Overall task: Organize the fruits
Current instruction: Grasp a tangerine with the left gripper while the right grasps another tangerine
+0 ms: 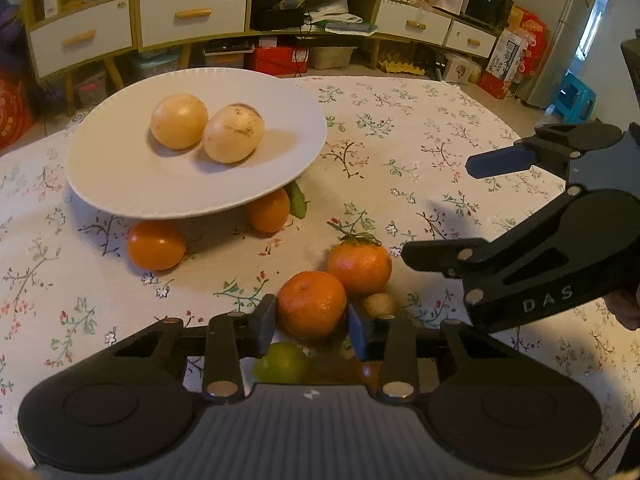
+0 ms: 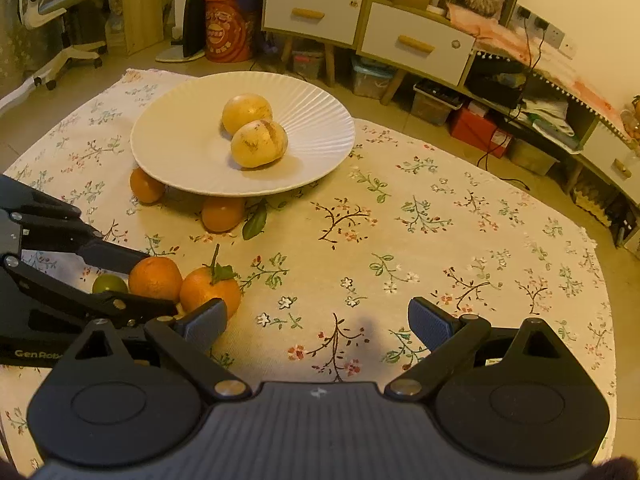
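Lower centre of the left wrist view: left claw (image 1: 312, 326) closed on a round orange mandarin (image 1: 311, 305); right claw (image 2: 318, 322) open over the floral-clothed desk (image 2: 440, 240).

A white plate (image 2: 192, 176) holds two yellow fruits (image 2: 259, 143), touching. Two oranges (image 2: 221, 213) sit tucked under the plate's near rim. Nearer than the plate, the left gripper (image 2: 154, 280) has its fingers either side of an orange (image 2: 155, 278), beside a stemmed orange (image 2: 210, 290) and a lime (image 2: 109, 284). The right gripper (image 2: 318, 322) gapes over bare tablecloth (image 2: 460, 240).
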Demonstrator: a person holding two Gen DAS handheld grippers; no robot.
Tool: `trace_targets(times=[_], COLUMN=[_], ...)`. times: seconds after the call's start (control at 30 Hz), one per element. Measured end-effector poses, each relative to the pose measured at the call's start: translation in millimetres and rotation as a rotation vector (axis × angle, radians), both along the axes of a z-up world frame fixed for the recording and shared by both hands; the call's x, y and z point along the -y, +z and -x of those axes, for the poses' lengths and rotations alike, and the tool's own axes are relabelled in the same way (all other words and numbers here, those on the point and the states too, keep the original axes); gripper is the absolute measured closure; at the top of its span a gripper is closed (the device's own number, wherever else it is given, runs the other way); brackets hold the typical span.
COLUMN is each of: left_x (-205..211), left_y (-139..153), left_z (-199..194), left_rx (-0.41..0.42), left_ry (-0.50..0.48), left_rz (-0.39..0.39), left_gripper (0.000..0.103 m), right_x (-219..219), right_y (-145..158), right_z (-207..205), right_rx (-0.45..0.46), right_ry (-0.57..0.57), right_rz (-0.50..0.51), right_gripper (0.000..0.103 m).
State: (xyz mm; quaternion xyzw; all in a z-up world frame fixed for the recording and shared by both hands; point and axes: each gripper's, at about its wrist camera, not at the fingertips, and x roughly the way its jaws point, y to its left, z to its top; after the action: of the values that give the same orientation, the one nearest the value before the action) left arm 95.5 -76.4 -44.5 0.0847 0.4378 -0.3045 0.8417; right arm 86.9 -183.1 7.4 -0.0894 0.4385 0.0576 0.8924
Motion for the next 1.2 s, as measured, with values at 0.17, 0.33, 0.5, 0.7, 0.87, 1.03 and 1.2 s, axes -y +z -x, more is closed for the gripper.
trace_targets(times=[0.17,0.33,0.5,0.7,0.87,1.03,1.2], left_x=[-3,-13,-25,-35,-41,-46,-47], left_y=[2,6,10,14,16,17,18], left_z=[-2,-5,-7,-5,-6,-6,-7], left_rx=[-0.004,-0.003,-0.001,0.006,0.008,0.008,0.009], left_ry=[0.009,0.04,0.066,0.077,0.086,0.093,0.099], left_rz=[-0.008,-0.014,-0.007,-0.001,0.005,0.005,0.005], left_gripper=[0.084,0.084,0.084,0.084,0.084,0.084,0.084], right_x=[-1,-1,-8,-20,-30,-39,-38], right_y=[-1,-2,-4,-7,-10,-12,-10], right_z=[-1,-2,-3,-10,-16,-16,-16], right_rx=[-0.008,-0.02,-0.045,-0.083,-0.113,-0.138,-0.14], right_ry=[0.003,0.008,0.026,0.04,0.048,0.064,0.056], right_rz=[-0.006,-0.044,-0.097,-0.149,-0.157,-0.147,-0.144], right_gripper=[0.007,0.01,0.014,0.027,0.043,0.048,0.061])
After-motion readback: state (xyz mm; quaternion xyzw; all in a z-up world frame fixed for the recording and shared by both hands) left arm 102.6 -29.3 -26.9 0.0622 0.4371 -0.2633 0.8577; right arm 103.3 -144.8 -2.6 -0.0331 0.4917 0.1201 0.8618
